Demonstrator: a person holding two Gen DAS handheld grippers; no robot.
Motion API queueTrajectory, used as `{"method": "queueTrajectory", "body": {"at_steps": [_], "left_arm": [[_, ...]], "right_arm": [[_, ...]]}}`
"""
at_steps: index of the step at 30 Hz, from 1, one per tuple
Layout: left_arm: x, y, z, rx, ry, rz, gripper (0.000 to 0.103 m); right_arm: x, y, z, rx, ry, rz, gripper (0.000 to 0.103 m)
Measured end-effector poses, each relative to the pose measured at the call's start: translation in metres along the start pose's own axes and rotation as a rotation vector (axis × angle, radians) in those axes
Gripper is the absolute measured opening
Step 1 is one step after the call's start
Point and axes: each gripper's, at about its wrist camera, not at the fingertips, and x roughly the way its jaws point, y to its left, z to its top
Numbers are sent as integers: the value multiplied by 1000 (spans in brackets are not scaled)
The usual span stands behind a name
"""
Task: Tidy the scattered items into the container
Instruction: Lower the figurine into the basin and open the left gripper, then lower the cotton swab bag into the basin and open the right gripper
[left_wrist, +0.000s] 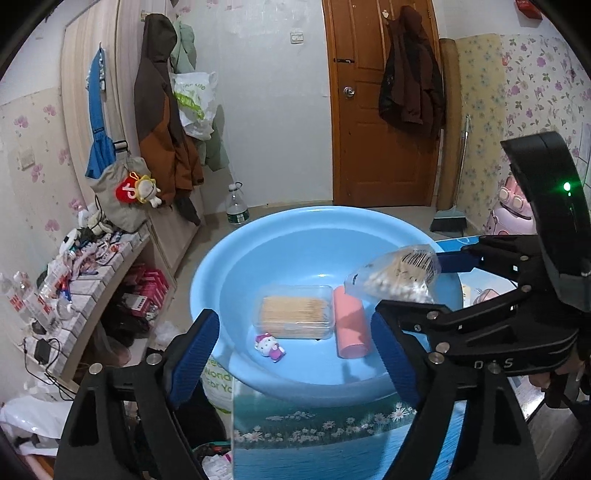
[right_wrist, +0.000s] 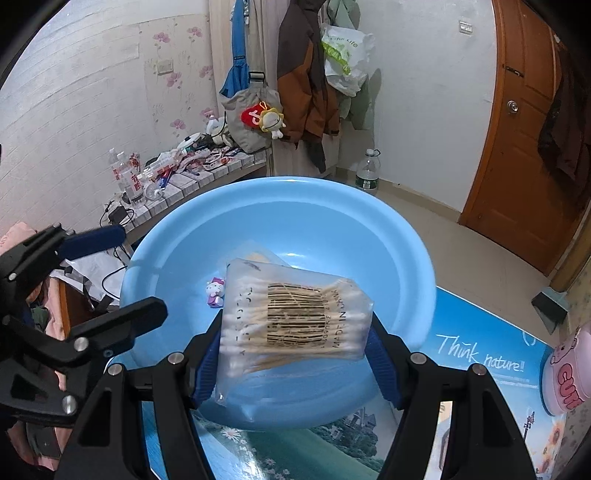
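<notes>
Right gripper (right_wrist: 293, 354) squeezes a soft, crinkly bag of cotton swabs (right_wrist: 295, 317) and holds it over the round blue basin (right_wrist: 406, 236), ready to drop it in. Left gripper (left_wrist: 295, 354) waits with fingers apart, holding nothing. A clear toothpick box (left_wrist: 295, 312), smooth pink roll (left_wrist: 351, 326) and tiny cat toy (left_wrist: 269, 347) lie inside the basin.

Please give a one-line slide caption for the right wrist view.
Right gripper holds a bag of cotton swabs above the blue basin.
</notes>
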Motion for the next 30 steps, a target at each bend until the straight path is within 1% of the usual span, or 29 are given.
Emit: {"method": "queueTrajectory", "body": {"at_steps": [8, 13, 15, 17, 20, 23, 25, 26, 27, 30], "left_arm": [[-4, -1, -1, -8, 3, 3, 86], [-6, -5, 0, -1, 0, 1, 86], [-7, -6, 1, 2, 0, 4, 89], [-9, -7, 1, 4, -3, 6, 91], [-11, -6, 3, -1, -6, 15, 93], [-14, -4, 4, -13, -8, 27, 100], [-15, -4, 4, -20, -9, 29, 100], [-16, -4, 4, -21, -10, 29, 100], [-17, -4, 4, -21, -11, 29, 100], [-19, -7, 5, -13, -18, 26, 100]], "right_arm": [[1, 9, -3, -26, 6, 22, 71], [-3, 8, -5, -27, 0, 10, 71], [-6, 5, -6, -19, -4, 7, 71], [-7, 2, -6, -4, -4, 8, 71], [-12, -3, -6, 15, -13, 2, 75], [-19, -8, -7, 32, -29, -3, 76], [-24, -11, -7, 40, -39, -2, 76], [-27, -13, -8, 44, -47, 1, 79], [-30, -14, -8, 46, -53, 2, 85], [-39, -15, -8, 45, -79, 9, 86]]}}
